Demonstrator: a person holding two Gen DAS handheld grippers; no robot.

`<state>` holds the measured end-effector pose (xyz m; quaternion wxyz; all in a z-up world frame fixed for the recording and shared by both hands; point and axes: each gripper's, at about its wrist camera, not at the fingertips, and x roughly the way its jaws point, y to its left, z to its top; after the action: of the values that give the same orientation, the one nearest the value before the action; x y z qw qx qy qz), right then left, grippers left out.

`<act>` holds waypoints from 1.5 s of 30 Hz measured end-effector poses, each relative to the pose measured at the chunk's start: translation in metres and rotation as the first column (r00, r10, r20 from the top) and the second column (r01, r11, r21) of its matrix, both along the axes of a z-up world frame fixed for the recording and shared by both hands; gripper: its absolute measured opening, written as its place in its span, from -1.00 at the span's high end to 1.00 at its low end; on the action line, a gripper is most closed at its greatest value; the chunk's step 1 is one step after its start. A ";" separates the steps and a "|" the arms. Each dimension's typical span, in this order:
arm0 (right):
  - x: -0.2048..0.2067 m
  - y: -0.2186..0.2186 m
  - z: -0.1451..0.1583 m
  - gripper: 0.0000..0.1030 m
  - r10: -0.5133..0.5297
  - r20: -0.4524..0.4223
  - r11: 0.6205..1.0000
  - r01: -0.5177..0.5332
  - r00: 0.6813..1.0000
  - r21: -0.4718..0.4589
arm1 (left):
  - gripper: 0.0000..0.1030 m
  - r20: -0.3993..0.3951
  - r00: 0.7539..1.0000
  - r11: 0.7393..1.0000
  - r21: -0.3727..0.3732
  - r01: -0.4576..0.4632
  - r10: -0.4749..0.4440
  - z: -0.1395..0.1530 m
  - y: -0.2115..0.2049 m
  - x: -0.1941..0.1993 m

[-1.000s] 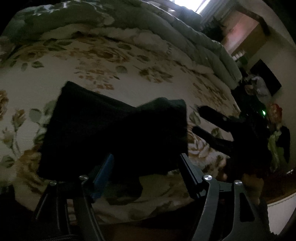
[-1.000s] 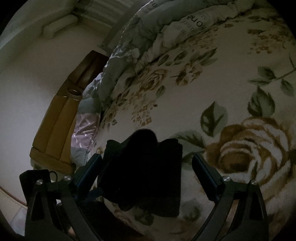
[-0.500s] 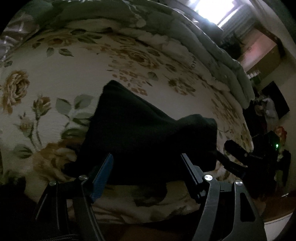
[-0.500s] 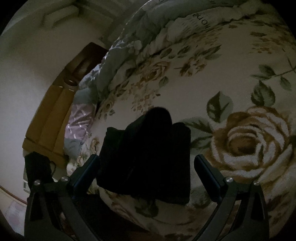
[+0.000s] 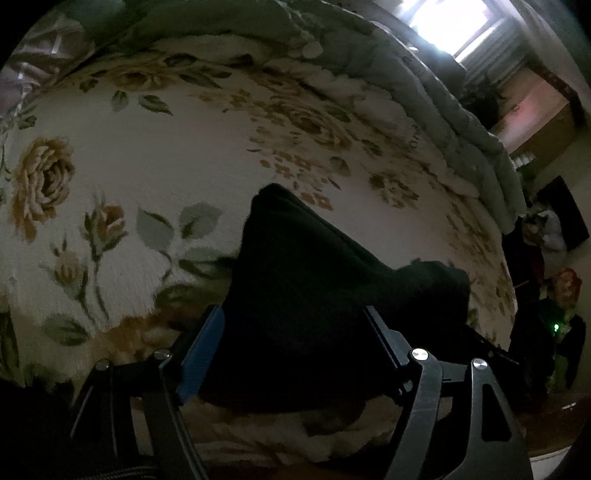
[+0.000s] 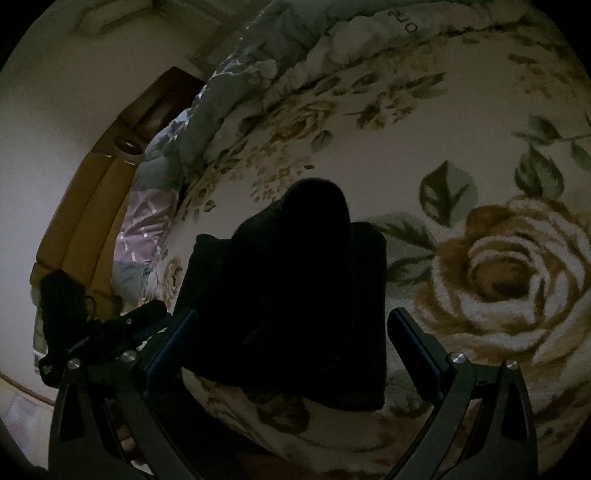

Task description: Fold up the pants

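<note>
**Folded black pants on a rose-print bed**

The black pants [image 5: 317,295] lie folded into a compact bundle near the front edge of a bed, on a cream blanket [image 5: 155,155] printed with tan roses and grey-green leaves. In the right wrist view the bundle [image 6: 295,295] shows a rounded hump of cloth rising from its far end, with flatter layers on either side.

The left gripper [image 5: 291,339] has its jaws spread wide at the near edge of the bundle, and no cloth is caught between them. The right gripper [image 6: 291,343] likewise stands released, its fingers apart on either side of the pants without pinching them.

A rumpled grey-green quilt [image 5: 436,99] is heaped along the far side of the bed. Beyond it a bright window [image 5: 450,22] lets in the only strong light; the room is dim. In the right wrist view a yellow-brown headboard [image 6: 85,206] meets a pale wall [image 6: 55,110], with a lilac patterned pillow [image 6: 144,229] beside it.
</note>
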<state>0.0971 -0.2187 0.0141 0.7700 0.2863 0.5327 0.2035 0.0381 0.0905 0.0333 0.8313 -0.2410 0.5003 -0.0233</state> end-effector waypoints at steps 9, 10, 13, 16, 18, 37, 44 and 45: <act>0.000 0.006 -0.009 -0.96 0.002 0.002 0.999 -0.002 1.000 -0.032 | -0.48 -0.052 0.999 1.000 -0.019 -0.016 0.015 -0.025 0.009 0.022; 0.000 0.004 -0.011 -0.96 -0.007 -0.002 1.000 0.007 1.000 -0.016 | -0.48 -0.059 0.998 1.000 -0.022 -0.016 0.014 -0.027 0.009 0.025; 0.001 0.000 -0.015 -0.91 -0.027 -0.004 1.000 0.027 1.000 -0.001 | -0.48 -0.075 0.997 0.999 -0.031 -0.009 0.007 -0.036 0.008 0.031; 0.000 -0.005 -0.019 -0.83 -0.036 -0.003 0.999 0.036 0.999 0.002 | -0.48 -0.089 0.996 0.999 -0.046 -0.008 0.004 -0.044 0.008 0.035; 0.000 -0.006 -0.023 -0.80 -0.041 -0.010 0.999 0.041 0.999 0.018 | -0.48 -0.096 0.995 0.998 -0.055 -0.010 0.005 -0.048 0.008 0.039; -0.006 -0.007 -0.045 -0.29 -0.002 -0.013 0.995 0.004 1.000 0.103 | 0.06 -0.080 0.997 0.989 -0.145 -0.022 0.010 -0.069 0.016 0.049; -0.007 -0.003 -0.031 0.02 0.016 0.032 0.995 -0.019 0.999 0.100 | 0.38 -0.049 0.999 0.992 -0.127 -0.005 -0.001 -0.049 0.008 0.043; -0.007 -0.002 -0.029 0.05 0.017 0.037 0.995 -0.021 0.999 0.099 | 0.39 -0.042 0.999 0.992 -0.127 -0.003 -0.002 -0.044 0.008 0.042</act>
<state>0.0903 -0.2206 -0.0151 0.7623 0.3155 0.5105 0.2423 0.0798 0.0982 -0.0112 0.8034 -0.2942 0.5152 -0.0498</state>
